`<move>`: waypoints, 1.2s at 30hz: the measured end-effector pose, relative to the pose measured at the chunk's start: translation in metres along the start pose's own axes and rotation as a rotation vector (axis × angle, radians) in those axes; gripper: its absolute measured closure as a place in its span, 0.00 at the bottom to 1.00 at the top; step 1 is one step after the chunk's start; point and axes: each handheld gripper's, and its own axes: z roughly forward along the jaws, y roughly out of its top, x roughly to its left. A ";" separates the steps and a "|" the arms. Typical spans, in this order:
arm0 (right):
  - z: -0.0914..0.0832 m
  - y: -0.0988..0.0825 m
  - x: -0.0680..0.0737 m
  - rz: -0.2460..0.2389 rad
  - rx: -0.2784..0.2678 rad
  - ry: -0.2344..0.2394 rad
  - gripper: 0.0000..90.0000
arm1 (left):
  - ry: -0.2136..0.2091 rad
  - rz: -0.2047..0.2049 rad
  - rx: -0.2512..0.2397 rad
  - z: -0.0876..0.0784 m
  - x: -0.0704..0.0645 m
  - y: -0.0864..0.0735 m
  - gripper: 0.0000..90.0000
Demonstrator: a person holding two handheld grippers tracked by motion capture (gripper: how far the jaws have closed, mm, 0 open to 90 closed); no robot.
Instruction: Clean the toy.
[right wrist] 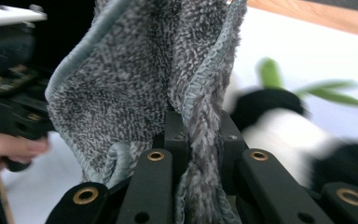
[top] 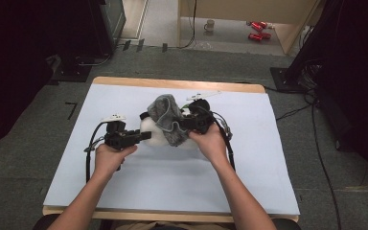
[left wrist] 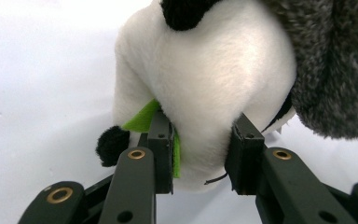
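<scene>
My left claw (left wrist: 200,154) pinches the plush panda (left wrist: 205,84); right claw (right wrist: 200,140) clamps the grey towel (right wrist: 135,79). The fluffy towel could slip out, I'd say.

We see a white-and-black plush panda (top: 154,134) at table centre, a grey towel (top: 168,117) draped at its two o'clock.

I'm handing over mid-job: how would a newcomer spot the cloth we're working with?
Start at the white table cover; at its middle lies a plush panda. Draped over it, pinched in the right gripper, is the grey towel: shaggy, with stitched edging, the one grey thing there.
</scene>
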 end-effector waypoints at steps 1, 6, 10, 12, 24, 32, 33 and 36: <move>-0.003 -0.004 -0.007 0.021 -0.013 0.026 0.89 | 0.000 0.009 -0.001 0.000 -0.001 0.000 0.75; -0.013 -0.010 -0.016 0.036 -0.023 0.053 0.89 | 0.011 0.031 -0.006 0.000 -0.007 -0.001 0.75; -0.023 -0.014 -0.023 0.038 -0.030 0.048 0.89 | 0.010 0.029 -0.004 -0.001 -0.008 -0.001 0.75; -0.029 -0.017 -0.030 0.053 -0.038 0.044 0.89 | 0.009 0.030 -0.006 -0.001 -0.008 0.000 0.75; -0.058 -0.023 -0.059 0.098 -0.071 -0.081 0.89 | 0.017 0.013 -0.012 -0.001 -0.008 0.000 0.75; -0.081 -0.017 -0.057 0.120 -0.133 -0.048 0.89 | 0.025 0.019 -0.022 0.000 -0.012 0.000 0.74; -0.085 -0.015 -0.054 0.120 -0.147 -0.030 0.89 | 0.028 0.021 -0.023 0.000 -0.013 0.000 0.74; -0.092 -0.009 -0.042 0.098 -0.178 0.004 0.89 | 0.027 0.030 -0.028 0.000 -0.017 0.001 0.75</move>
